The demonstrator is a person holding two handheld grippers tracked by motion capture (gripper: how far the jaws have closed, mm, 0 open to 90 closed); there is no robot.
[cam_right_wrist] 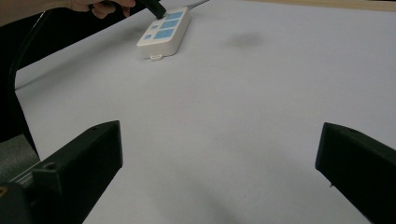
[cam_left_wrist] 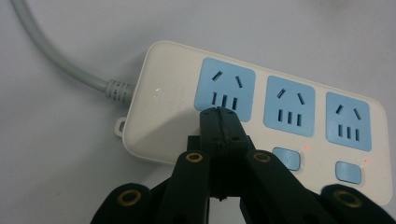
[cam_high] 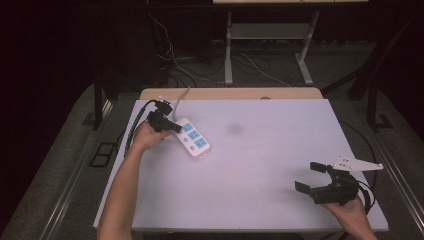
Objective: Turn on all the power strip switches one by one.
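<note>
A white power strip (cam_high: 194, 139) with three blue sockets lies at the back left of the white table top (cam_high: 260, 165), its grey cord (cam_left_wrist: 51, 56) leading off behind. My left gripper (cam_high: 176, 128) is shut, jaws pressed together, and its tip (cam_left_wrist: 219, 114) rests on the strip just below the first socket (cam_left_wrist: 225, 88). It hides the spot where a first switch would be. Two blue switches (cam_left_wrist: 286, 158) show beside it, each with a small red light. My right gripper (cam_high: 309, 176) hovers open and holding nothing at the front right, far from the strip (cam_right_wrist: 164, 31).
A faint dark smudge (cam_high: 234, 129) marks the table top near the middle back. A wooden edge (cam_high: 230, 93) runs along the far side. Beyond it stand a metal table frame (cam_high: 229, 50) and loose cables on the floor.
</note>
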